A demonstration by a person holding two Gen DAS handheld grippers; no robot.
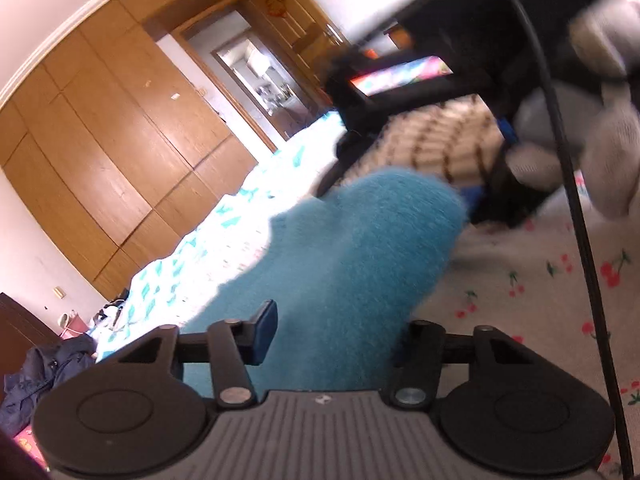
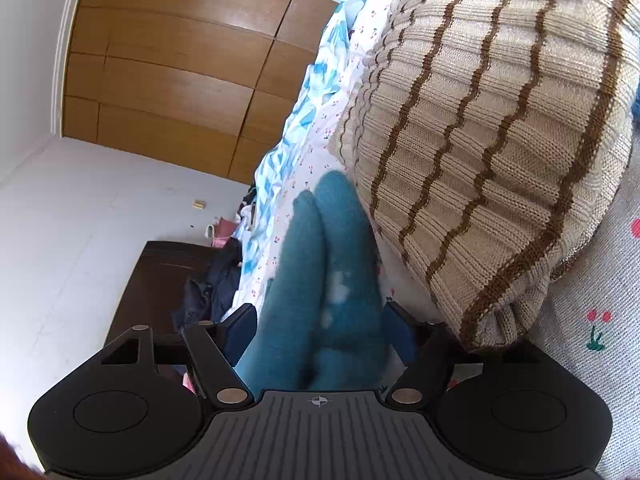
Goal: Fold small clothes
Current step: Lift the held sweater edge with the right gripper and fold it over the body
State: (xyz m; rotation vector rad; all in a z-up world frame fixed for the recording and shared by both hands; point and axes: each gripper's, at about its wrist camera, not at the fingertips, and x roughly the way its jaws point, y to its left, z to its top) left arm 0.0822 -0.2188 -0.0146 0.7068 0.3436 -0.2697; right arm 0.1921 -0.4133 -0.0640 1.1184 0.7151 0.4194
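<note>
**A:** Starting on the left: where does the teal fuzzy sock (image 1: 360, 256) lie from the left gripper (image 1: 332, 336)?

**B:** Straight ahead. It runs out between the fingers along their line, long axis pointing away, its rounded end toward the striped knit garment (image 1: 436, 140). The jaws stand fairly wide with the sock filling the gap; I'd judge it gripped, not merely lying there.

**A:** And on the right?

**B:** The right gripper (image 2: 320, 332) also has teal fuzzy fabric between its blue pads (image 2: 240, 328), in two lobes side by side, held above the cherry-print bedsheet (image 2: 600, 280). The striped knit sits just beside it, to its right.

**A:** Pose?

**B:** Both tools look tilted, fingers pointing along the bed toward the wooden wardrobe (image 2: 180, 60). Neither is nearer; each already holds teal fabric.
</note>
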